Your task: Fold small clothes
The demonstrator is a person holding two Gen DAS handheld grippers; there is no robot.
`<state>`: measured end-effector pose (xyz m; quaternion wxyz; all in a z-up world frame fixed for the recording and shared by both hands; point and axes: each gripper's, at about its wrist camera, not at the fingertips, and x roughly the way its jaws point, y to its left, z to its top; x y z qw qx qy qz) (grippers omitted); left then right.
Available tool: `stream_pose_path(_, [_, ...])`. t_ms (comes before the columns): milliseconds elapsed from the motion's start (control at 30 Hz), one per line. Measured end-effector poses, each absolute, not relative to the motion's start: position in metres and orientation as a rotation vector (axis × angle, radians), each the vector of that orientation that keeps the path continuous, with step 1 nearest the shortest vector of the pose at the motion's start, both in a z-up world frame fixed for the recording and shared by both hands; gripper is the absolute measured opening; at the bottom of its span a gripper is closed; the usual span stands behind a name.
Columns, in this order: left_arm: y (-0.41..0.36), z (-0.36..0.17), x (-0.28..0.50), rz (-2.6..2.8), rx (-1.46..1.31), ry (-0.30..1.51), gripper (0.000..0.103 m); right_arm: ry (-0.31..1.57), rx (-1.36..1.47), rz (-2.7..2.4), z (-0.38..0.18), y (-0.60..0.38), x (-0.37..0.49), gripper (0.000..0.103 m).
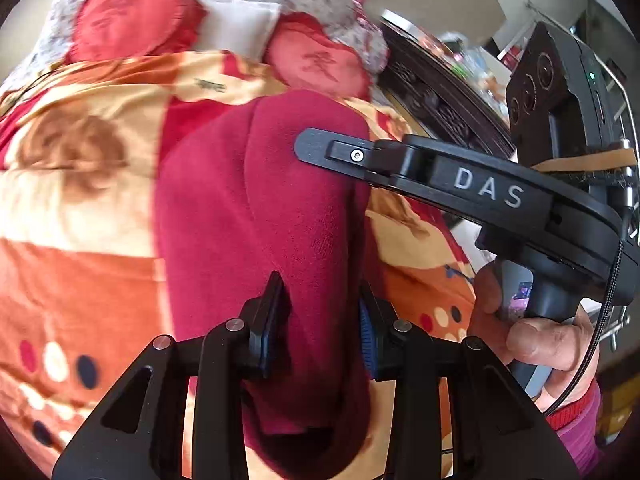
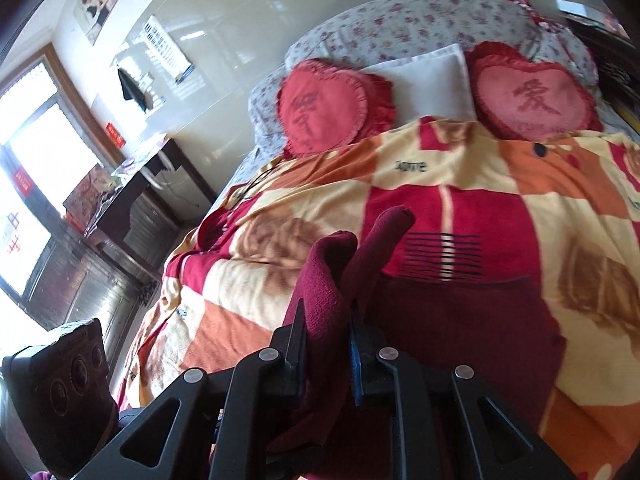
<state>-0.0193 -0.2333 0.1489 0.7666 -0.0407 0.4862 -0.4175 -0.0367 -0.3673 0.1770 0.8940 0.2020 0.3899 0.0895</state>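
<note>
Dark red fleece garment (image 1: 264, 216), soft and limp, hangs above the orange, cream and red patterned blanket (image 1: 80, 208) in the left wrist view; the left claw (image 1: 324, 320) is pinched on a thick bunch of its edge, and the right claw (image 1: 316, 146) reaches over the same cloth. In the right wrist view the right claw (image 2: 326, 332) is nearly closed on an upstanding fold of the garment (image 2: 332, 272) over that blanket (image 2: 580, 240). It looks light, non-slippery; corners or hems suit gripping best
</note>
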Motion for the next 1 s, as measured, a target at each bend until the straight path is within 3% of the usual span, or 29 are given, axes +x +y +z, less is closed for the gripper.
stream_pose_path(233, [-0.293, 0.126, -0.038, -0.933, -0.046, 1.117, 0.033, 0.813, 0.477, 0.103, 0.156, -0.440, -0.068, 0.015])
stream_pose_path(467, [-0.316, 0.104, -0.052, -0.971, -0.042, 1.192, 0.034, 0.898, 0.546, 0.011, 0.096, -0.488, -0.076, 0.015])
stream_pose_path(567, [-0.311, 0.117, -0.064, -1.040, -0.002, 1.192, 0.048, 0.880, 0.660, -0.003, 0.082, -0.506, -0.083, 0.020])
stream_pose_path(633, [-0.300, 0.126, -0.071, -1.054, 0.023, 1.163, 0.056, 0.860, 0.668, -0.030, 0.089, -0.510, -0.093, 0.021])
stream_pose_path(800, [-0.260, 0.136, -0.085, -1.011, 0.136, 1.054, 0.056, 0.798, 0.599, 0.050, 0.130, -0.489, -0.122, 0.021])
stream_pose_path(1000, [-0.225, 0.111, -0.085, -0.893, 0.226, 1.022, 0.056, 0.820, 0.472, 0.184, 0.146, -0.429, -0.142, 0.021])
